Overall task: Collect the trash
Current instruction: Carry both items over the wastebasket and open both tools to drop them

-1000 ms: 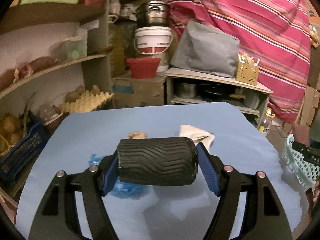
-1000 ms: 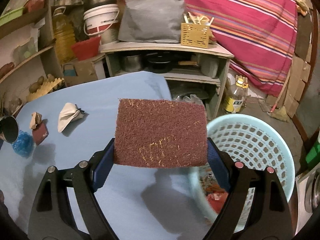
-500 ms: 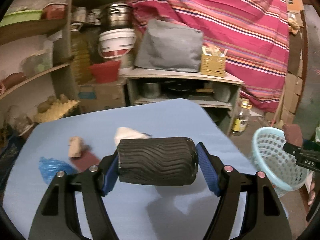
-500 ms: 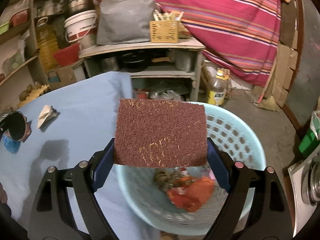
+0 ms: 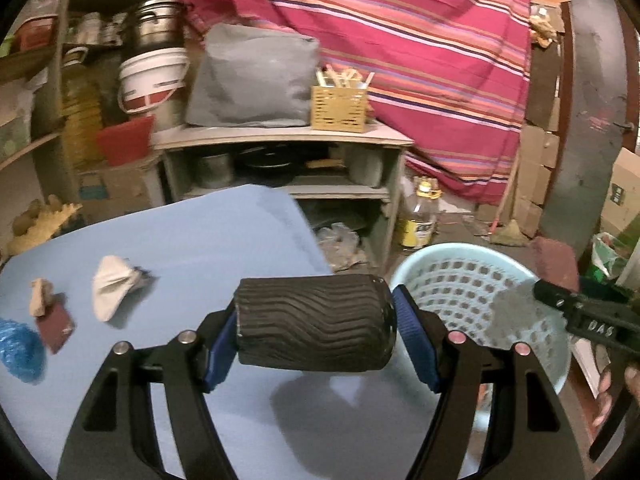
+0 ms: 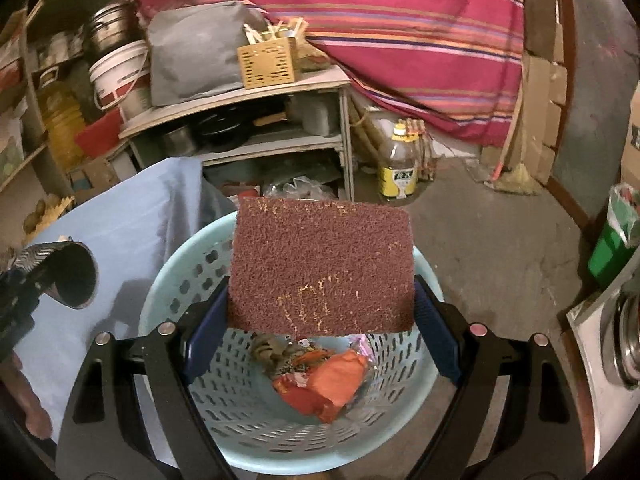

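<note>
The right claw grips a maroon pad by its side edges, right over the basket — trash already lies in the bottom. The left claw clamps a black cup endwise above the counter, its right tip near the basket rim. Farther out on the counter wait a white wad, a tan scrap, a maroon piece and a blue bag. Risk: the cup, released too early, could land on the counter edge and roll off — and the two claws, close together, may knock.
</note>
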Demonstrator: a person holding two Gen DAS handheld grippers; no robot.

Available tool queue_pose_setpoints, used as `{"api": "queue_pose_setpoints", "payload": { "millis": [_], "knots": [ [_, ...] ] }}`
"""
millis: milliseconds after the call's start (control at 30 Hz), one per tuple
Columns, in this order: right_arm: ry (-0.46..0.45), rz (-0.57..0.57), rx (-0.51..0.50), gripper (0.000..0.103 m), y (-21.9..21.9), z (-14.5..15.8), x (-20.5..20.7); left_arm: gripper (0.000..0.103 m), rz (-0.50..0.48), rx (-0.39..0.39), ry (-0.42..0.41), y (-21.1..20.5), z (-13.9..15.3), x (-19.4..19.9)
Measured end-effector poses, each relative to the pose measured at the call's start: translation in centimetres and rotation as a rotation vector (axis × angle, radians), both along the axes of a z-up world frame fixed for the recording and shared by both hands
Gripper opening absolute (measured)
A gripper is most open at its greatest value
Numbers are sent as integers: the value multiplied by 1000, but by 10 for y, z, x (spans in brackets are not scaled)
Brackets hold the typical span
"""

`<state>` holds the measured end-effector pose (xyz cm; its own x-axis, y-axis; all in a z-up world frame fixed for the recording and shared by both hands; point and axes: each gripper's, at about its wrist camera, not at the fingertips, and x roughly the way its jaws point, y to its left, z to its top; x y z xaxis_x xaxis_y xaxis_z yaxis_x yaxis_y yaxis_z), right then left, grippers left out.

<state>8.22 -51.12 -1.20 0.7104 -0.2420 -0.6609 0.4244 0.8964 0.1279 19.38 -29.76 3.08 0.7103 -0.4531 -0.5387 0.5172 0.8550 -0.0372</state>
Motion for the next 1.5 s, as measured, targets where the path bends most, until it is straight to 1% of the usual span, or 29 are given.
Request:
{"api": "queue_pose_setpoints", "payload": {
  "millis": [133,267,467,633,667,733,767,900,1000,1067,1100,1333,1500],
  "knots": [
    [14,-29,29,84,-6,-3,0,71,-38,-13,2,-29,1,-3],
    [23,-35,8,84,-7,-3,3,71,-74,-11,9,-56,-1,-3],
    [33,-62,40,84,-15,-9,2,71,-110,-6,27,-83,-3,1],
    [44,-72,49,84,-20,-14,1,71,-133,-17,38,-93,3,4],
    [43,-73,51,84,-20,-14,1,73,-137,-18,43,-93,4,5],
    [42,-74,51,84,-20,-14,2,81,-137,-28,47,-92,7,7],
    [42,-73,51,84,-20,-15,3,84,-134,-33,44,-90,9,7],
    [39,-59,46,84,-18,-13,5,85,-118,-35,34,-78,16,9],
    [28,-38,37,85,-11,-11,10,90,-92,-52,31,-62,23,13],
    [10,-37,28,96,-7,-8,12,91,-72,-55,23,-51,27,16],
    [8,-41,21,97,-4,-7,14,91,-66,-54,18,-46,28,16],
    [-2,-75,16,98,3,-1,18,92,8,-49,-4,-1,31,19],
    [-46,-78,38,99,19,6,22,94,63,-22,-19,43,26,22]
  ]
}}
